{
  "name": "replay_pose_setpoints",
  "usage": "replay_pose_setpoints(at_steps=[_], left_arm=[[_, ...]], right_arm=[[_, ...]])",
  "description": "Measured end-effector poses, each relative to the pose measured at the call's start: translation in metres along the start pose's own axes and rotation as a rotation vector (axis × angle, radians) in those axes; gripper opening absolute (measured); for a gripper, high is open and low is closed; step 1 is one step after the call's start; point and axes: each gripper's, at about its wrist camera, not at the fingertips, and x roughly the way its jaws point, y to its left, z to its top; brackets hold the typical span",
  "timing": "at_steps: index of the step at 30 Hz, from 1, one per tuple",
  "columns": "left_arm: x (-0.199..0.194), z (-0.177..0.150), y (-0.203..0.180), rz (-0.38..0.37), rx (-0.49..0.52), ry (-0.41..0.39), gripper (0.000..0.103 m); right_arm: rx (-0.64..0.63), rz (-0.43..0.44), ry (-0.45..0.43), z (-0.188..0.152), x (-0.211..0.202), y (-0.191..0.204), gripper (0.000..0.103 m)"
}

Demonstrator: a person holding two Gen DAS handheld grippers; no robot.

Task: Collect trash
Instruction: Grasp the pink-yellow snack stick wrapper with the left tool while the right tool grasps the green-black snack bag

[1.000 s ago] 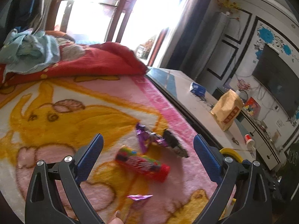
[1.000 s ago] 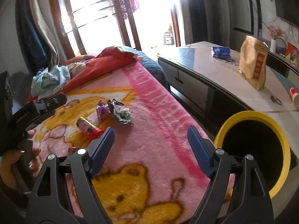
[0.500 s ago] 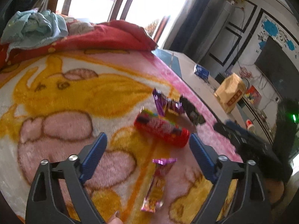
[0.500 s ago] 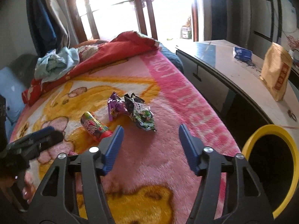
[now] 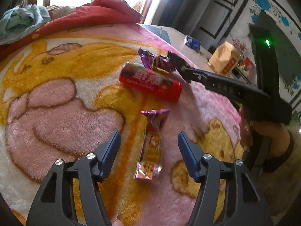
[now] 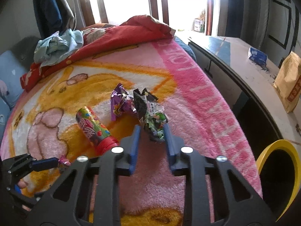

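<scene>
My right gripper (image 6: 152, 131) is closing on the green-and-black wrapper (image 6: 153, 115) mid-blanket (image 6: 197, 98) toward its bin-side edge, while my left gripper (image 5: 148, 143), jaws closing but clear, straddles the purple candy wrapper (image 5: 151, 145) beside the red candy tube (image 5: 150, 82).

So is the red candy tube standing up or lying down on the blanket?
Lying down. The red candy tube rests on its side on the blanket, its red cap end pointing toward the right gripper's camera in the right wrist view.

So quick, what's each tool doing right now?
Left tool: open, closing around the purple candy wrapper, not yet touching.
Right tool: closing on the green-black snack wrapper.
</scene>
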Motion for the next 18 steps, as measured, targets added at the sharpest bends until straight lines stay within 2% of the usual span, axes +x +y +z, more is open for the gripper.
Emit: replay_pose_setpoints(at_steps=[3, 8, 13, 18], left_arm=[[0.001, -0.004, -0.004, 0.011, 0.027, 0.01, 0.05], [0.004, -0.006, -0.012, 0.031, 0.077, 0.02, 0.031], [0.004, -0.004, -0.014, 0.01, 0.085, 0.029, 0.024], [0.004, -0.001, -0.026, -0.049, 0.101, 0.023, 0.021]], right_arm=[[0.005, 0.014, 0.002, -0.003, -0.002, 0.001, 0.005], [0.039, 0.032, -0.008, -0.012, -0.01, -0.005, 0.004], [0.087, 0.042, -0.024, -0.021, -0.02, -0.015, 0.004], [0.122, 0.036, -0.047, -0.03, -0.034, -0.025, 0.004]])
